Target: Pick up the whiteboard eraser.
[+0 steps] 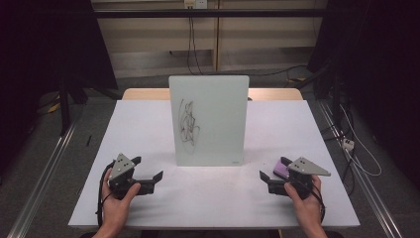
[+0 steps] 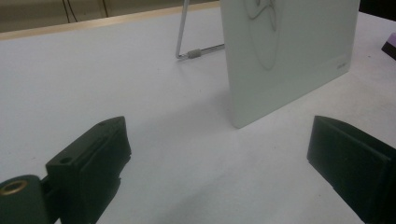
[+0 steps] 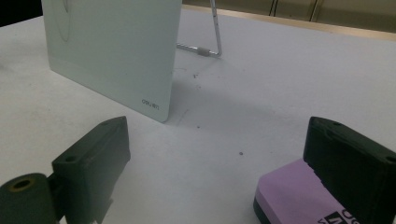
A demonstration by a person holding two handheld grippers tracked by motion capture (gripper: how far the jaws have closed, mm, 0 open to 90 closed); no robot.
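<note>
We see a purple whiteboard eraser (image 1: 281, 169) at the near right of the white table (image 1: 148, 124), lying flat, with a dark base layer and black lettering on its lilac top face. The right gripper (image 1: 273, 171) rests on the table with its jaws spread wide; one jaw lies against the eraser's side and the other stands well apart, so nothing is clamped. In the right gripper view the eraser (image 3: 299, 196) sits just inside the right-hand jaw. The left gripper (image 1: 146, 168) rests at the near left, jaws wide apart and holding nothing. Between them, farther back, a small whiteboard (image 1: 209, 119) stands upright on a wire stand (image 2: 184, 42), black marker scribbles on its left half.
</note>
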